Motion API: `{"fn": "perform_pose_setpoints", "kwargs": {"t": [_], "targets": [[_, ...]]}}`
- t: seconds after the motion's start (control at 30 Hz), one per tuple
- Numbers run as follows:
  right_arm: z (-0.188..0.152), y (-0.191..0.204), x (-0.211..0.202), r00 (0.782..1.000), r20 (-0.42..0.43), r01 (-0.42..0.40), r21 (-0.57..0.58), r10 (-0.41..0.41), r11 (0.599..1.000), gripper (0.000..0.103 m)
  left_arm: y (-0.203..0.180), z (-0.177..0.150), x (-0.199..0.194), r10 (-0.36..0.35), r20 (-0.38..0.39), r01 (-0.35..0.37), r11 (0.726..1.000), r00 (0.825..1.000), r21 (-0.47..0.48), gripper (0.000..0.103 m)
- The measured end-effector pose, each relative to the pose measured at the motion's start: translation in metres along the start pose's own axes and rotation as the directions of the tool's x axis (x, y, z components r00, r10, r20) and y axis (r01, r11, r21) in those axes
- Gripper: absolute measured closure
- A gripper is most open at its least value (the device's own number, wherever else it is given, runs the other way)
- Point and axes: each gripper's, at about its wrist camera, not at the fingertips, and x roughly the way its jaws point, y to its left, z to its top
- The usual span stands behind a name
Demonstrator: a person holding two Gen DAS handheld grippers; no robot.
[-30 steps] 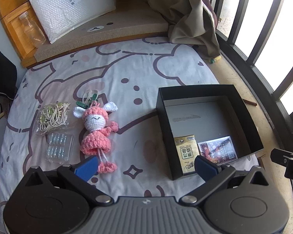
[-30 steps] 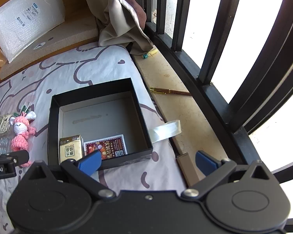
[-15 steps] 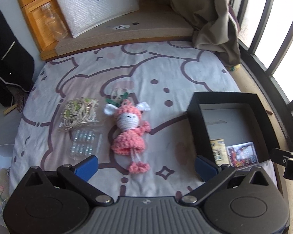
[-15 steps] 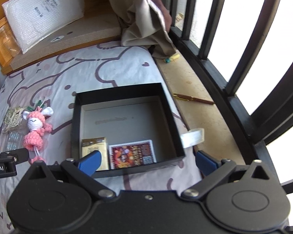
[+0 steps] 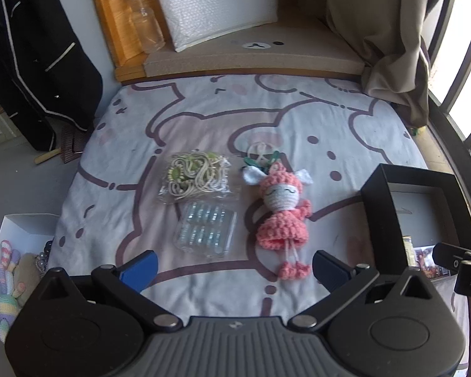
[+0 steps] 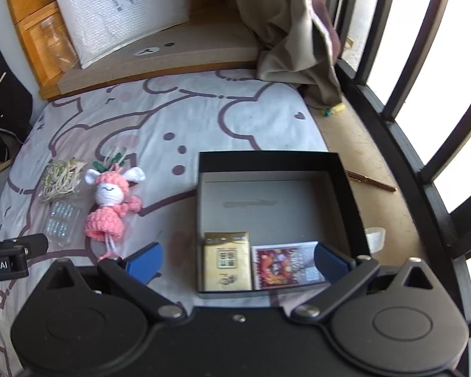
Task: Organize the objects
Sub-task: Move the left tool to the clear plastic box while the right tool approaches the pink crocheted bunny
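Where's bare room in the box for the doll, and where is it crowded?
The far half of the black box, behind the gold packet and the red card, is bare floor. Its near edge is filled by those two. On the bedsheet, the pink doll, the clear tray and the bag of bands crowd together.

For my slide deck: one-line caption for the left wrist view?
Open left tongs hover over a pink doll, hair ties and a clear tray.

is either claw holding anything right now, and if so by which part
Nothing is held. The left claw and the right claw are both open and empty, above the patterned bedsheet.
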Motion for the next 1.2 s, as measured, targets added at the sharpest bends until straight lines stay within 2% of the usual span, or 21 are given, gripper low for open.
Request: {"fn": "perform_pose_setpoints", "kwargs": {"t": [0.4, 0.93, 1.2], "targets": [[0.004, 0.041, -0.003, 1.000, 0.008, -0.019, -0.030, 0.019, 0.999, 0.000, 0.032, 0.004, -0.010, 0.015, 0.024, -0.014, 0.999, 1.000, -0.041, 0.000], [0.008, 0.048, -0.017, 0.997, 0.071, 0.006, -0.009, -0.006, 1.000, 0.002, 0.034, 0.008, -0.008, 0.011, 0.054, -0.010, 1.000, 0.999, -0.023, 0.000], [0.011, 0.055, -0.004, 0.998, 0.051, 0.022, 0.007, -0.022, 1.000, 0.002, 0.041, 0.012, 0.002, 0.031, 0.059, -0.030, 0.999, 0.998, -0.015, 0.000]]}}
